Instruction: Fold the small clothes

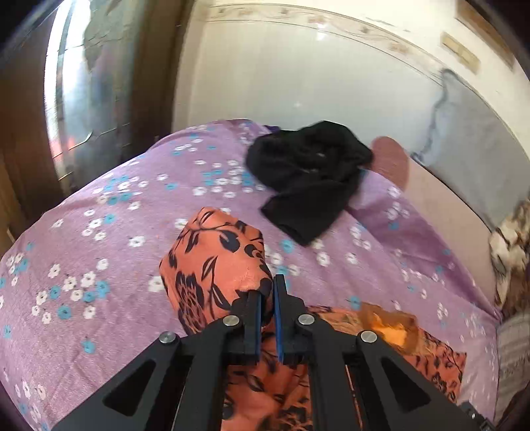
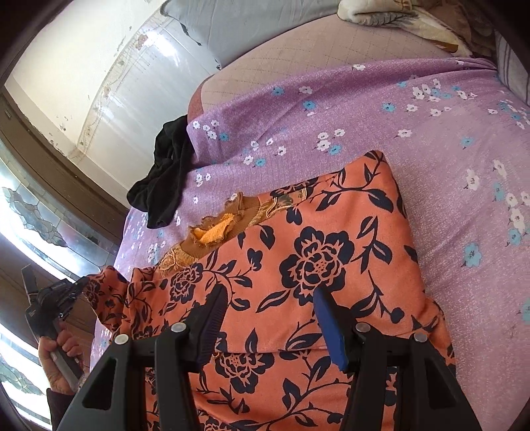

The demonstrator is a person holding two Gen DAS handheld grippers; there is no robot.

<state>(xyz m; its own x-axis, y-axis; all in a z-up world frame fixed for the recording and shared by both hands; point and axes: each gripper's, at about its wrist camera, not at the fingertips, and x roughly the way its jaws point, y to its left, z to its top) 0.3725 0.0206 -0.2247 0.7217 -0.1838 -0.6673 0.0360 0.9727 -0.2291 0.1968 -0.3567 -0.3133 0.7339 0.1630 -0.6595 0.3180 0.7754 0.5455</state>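
Observation:
An orange garment with dark flowers [image 2: 318,232] lies on the purple flowered sheet [image 2: 397,132], one side folded over and its ribbed collar [image 2: 215,228] showing at the left. My left gripper [image 1: 266,291] is shut on a sleeve of this orange garment [image 1: 212,258] and holds it raised off the sheet. In the right wrist view the left gripper [image 2: 71,291] is at the far left with the sleeve in it, and a hand [image 2: 59,351] grips its handle. My right gripper [image 2: 269,298] is open just above the middle of the garment, with nothing pinched between its fingers.
A crumpled black garment [image 1: 308,179] lies at the sheet's far edge, also visible as a black garment [image 2: 165,175] in the right wrist view. Bare mattress [image 2: 298,43] and a patterned blanket [image 2: 397,20] lie beyond. A window [image 1: 76,99] and white wall [image 1: 298,66] border the bed.

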